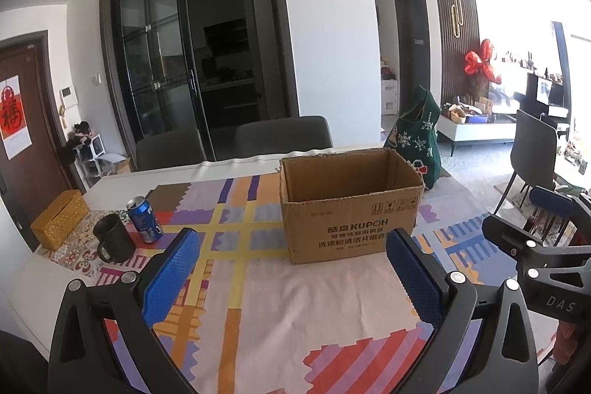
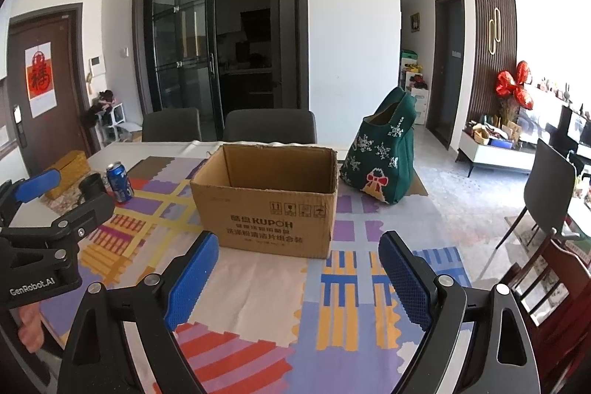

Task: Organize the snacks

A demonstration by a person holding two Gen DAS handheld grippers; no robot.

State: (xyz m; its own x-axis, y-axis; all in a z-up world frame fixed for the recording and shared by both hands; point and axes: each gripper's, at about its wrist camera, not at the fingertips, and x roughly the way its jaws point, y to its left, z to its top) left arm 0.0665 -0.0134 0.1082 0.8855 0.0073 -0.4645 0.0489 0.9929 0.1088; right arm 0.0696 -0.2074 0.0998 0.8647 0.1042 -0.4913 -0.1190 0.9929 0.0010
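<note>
An open brown cardboard box (image 1: 347,205) (image 2: 269,198) stands on the patterned tablecloth, and what I can see of its inside looks empty. A green Christmas tote bag (image 2: 380,150) (image 1: 417,139) sits behind the box to its right. At the left stands a blue soda can (image 1: 144,219) (image 2: 119,182). My left gripper (image 1: 291,246) hovers open in front of the box with nothing between its blue pads. My right gripper (image 2: 297,248) is also open and empty, just short of the box front. Each gripper shows at the edge of the other's view.
A dark mug (image 1: 113,243) (image 2: 92,185) stands beside the can, with a woven yellow box (image 1: 61,219) behind it. Two grey chairs (image 2: 269,126) are at the table's far side, another grey chair (image 2: 546,187) and a dark red wooden chair (image 2: 554,283) to the right.
</note>
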